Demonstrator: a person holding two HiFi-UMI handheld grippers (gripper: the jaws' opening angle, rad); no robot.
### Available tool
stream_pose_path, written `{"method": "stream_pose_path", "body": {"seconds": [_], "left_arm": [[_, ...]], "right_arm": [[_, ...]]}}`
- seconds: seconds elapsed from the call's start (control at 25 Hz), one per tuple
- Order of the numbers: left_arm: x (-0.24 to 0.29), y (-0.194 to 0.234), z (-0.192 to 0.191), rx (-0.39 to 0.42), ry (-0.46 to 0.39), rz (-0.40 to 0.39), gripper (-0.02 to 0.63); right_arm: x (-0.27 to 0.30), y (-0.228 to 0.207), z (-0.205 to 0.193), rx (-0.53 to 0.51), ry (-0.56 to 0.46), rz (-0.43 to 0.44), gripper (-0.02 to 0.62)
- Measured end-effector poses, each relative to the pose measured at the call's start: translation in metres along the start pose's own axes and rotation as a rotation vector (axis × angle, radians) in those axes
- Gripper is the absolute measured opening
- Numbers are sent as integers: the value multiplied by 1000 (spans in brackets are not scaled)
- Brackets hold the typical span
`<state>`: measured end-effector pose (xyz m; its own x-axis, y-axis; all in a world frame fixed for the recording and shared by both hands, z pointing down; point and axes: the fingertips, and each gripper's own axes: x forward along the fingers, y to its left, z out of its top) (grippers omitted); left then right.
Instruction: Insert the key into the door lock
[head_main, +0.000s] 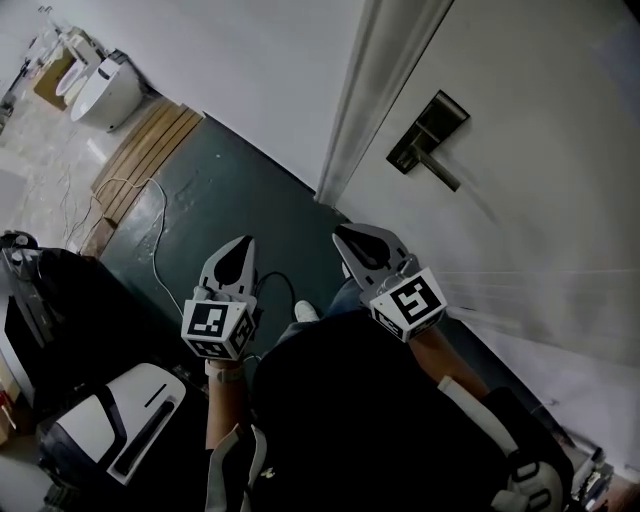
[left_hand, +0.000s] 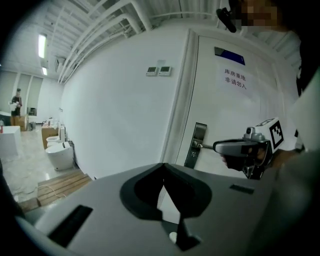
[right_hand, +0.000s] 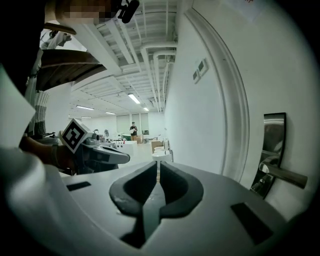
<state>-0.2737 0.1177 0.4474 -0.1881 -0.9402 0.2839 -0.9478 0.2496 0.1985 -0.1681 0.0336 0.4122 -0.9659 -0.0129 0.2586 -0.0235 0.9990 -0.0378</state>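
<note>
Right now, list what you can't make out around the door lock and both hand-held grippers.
Keyhole: the lock plate is too small in the head view; in the right gripper view its lower end is cut off by that gripper's body.
Door handle: in the left gripper view the right hand-held gripper overlaps its end.
Key: seen in no view; its whereabouts cannot be told.

Entry 1: door, paper notice; I read 库房重地 / 非请勿入. Entry 2: blue plate above it; print illegible to me.
</note>
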Motion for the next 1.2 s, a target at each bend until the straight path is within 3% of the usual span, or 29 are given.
{"method": "stream_pose_path", "body": {"seconds": [0.24, 0.56, 0.88, 1.2], "left_arm": [[-29, 8, 10, 75, -53, 42, 9], [-50, 15, 20, 65, -131, 73, 9], [-57, 21, 14, 65, -140, 95, 8], [-59, 12, 12, 48, -142, 67, 8]], "right_arm": [[14, 21, 7, -49, -1, 60, 29], [24, 36, 12, -104, 17, 95, 29], [29, 43, 6, -111, 12, 126, 28], [30, 45, 2, -107, 22, 135, 28]]}}
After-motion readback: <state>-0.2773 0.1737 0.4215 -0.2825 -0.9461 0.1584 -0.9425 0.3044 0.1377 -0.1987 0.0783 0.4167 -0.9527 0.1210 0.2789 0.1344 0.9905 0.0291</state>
